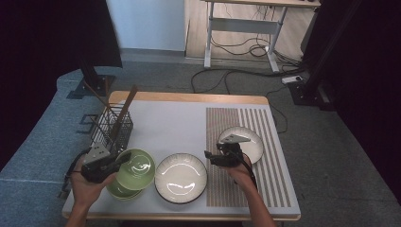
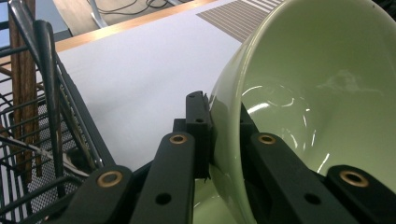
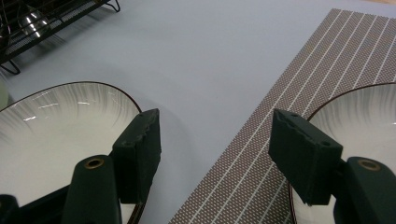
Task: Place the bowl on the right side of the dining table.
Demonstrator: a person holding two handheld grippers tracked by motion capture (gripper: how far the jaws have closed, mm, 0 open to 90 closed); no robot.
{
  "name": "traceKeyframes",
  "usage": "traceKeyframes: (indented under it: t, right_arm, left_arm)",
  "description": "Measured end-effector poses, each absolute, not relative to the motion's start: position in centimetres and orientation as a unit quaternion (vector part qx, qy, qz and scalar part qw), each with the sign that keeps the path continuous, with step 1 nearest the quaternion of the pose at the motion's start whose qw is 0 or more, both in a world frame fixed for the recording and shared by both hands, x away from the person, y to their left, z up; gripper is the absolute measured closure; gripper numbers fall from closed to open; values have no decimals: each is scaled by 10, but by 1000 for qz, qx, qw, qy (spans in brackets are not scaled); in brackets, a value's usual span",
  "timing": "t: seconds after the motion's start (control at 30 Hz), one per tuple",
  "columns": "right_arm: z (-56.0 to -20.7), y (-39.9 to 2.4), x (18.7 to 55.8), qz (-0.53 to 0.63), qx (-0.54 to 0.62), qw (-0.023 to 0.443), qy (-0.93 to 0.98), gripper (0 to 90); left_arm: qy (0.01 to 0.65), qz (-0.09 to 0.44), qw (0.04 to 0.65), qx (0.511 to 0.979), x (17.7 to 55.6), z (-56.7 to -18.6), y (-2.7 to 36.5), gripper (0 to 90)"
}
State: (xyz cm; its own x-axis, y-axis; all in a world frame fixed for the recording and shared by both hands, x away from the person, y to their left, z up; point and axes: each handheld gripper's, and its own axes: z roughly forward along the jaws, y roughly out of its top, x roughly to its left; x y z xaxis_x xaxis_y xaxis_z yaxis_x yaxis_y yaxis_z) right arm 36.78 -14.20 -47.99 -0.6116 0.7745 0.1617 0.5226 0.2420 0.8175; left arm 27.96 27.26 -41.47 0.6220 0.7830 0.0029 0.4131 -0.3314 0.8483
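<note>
My left gripper (image 1: 115, 162) is shut on the rim of a pale green bowl (image 1: 137, 167), which it holds tilted above a second green bowl (image 1: 119, 190) at the table's front left. In the left gripper view the black jaws pinch the bowl (image 2: 317, 93) wall from both sides, and my left gripper (image 2: 224, 135) has the rim between its pads. My right gripper (image 1: 208, 156) stands open and low between a large white plate (image 1: 181, 178) and a smaller white plate (image 1: 248, 142). In the right gripper view my right gripper (image 3: 217, 140) has only the table between its jaws.
A black wire basket (image 1: 113, 127) with wooden utensils stands behind the left hand, close by the held bowl (image 2: 37, 140). A brown striped placemat (image 1: 246, 189) covers the table's right part, under the smaller plate (image 3: 364, 121). The large plate (image 3: 56, 130) lies on the grey table top.
</note>
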Motion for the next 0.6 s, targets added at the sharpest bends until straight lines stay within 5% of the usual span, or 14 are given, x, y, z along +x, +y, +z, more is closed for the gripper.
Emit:
traceKeyframes:
  t: [0.6]
  right_arm:
    - [-473,-143,364,465,416,139,769,343]
  left_arm:
    - [364,209,440,794,291,-408,252,837]
